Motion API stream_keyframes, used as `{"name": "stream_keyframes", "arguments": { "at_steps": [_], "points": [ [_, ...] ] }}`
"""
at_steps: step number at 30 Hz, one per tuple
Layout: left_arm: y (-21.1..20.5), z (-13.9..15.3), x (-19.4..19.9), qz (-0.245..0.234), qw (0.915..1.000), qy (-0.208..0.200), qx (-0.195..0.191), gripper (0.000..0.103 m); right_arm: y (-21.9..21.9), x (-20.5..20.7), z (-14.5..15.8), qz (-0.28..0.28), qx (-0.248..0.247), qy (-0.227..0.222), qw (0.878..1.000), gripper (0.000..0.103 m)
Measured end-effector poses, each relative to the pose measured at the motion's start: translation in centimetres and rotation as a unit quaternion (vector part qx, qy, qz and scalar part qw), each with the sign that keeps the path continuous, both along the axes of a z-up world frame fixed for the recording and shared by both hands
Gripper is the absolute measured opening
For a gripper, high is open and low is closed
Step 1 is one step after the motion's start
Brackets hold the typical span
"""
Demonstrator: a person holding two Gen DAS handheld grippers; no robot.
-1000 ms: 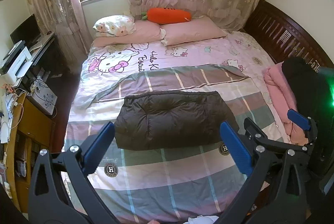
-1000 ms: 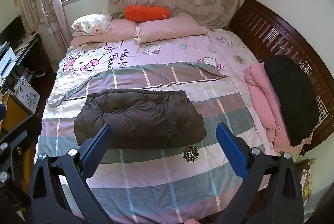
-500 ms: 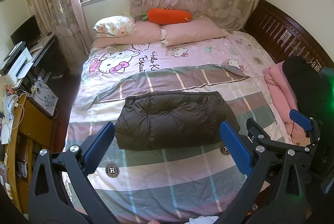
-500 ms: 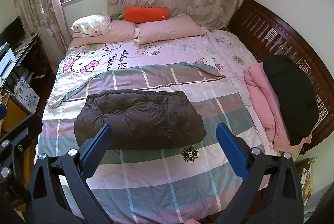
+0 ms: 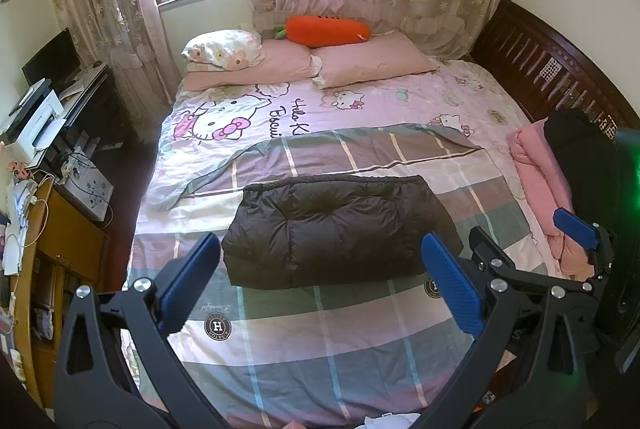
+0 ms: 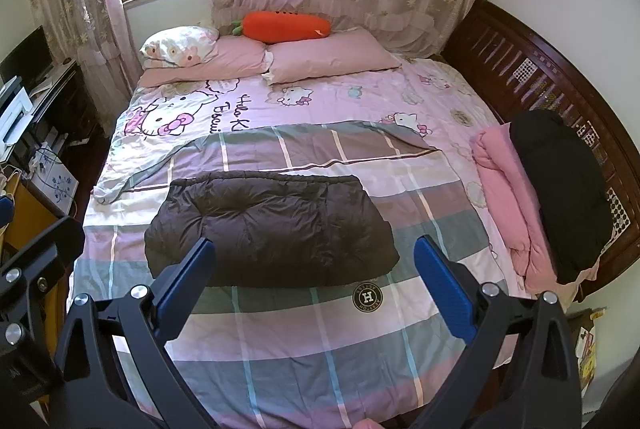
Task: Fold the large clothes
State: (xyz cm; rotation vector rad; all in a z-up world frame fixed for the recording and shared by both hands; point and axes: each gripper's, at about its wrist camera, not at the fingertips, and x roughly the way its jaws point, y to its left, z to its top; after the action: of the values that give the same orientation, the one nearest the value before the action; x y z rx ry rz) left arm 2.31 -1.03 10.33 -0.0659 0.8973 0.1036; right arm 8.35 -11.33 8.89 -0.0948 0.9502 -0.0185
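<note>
Meanwhile, both wide-open, empty claws, left claw (image 5: 320, 285) and right claw (image 6: 316, 281), hover near the folded dark jacket (image 6: 272, 229), pink garment (image 6: 504, 205) aside.

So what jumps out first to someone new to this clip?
A dark puffy jacket, folded into a block, lies mid-bed on the plaid quilt, with both tools open and empty short of it: left tool, right tool. Next comes the orange carrot plush on the pillows under the window, then the pink and black clothes piled at the bed's right edge.
</note>
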Motion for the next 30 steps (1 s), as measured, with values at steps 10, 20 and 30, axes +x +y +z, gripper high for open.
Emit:
{"name": "stream_keyframes", "arguments": {
  "at_steps": [10, 20, 30],
  "points": [
    [-0.08, 0.02, -0.01, 0.0, 1.0, 0.0, 0.0, 0.101, 0.18, -0.11, 0.0, -0.002, 0.0, 0.0, 1.0, 0.1],
    [0.57, -0.27, -0.23, 0.001, 1.0, 0.002, -0.009, 0.101, 0.22, -0.17, 0.0, -0.002, 0.001, -0.001, 1.0, 0.1],
    [0.79, -0.49, -0.41, 0.002, 1.0, 0.002, -0.008, 0.101, 0.22, -0.31, -0.08, -0.002, 0.001, -0.001, 1.0, 0.1]
  ]
}}
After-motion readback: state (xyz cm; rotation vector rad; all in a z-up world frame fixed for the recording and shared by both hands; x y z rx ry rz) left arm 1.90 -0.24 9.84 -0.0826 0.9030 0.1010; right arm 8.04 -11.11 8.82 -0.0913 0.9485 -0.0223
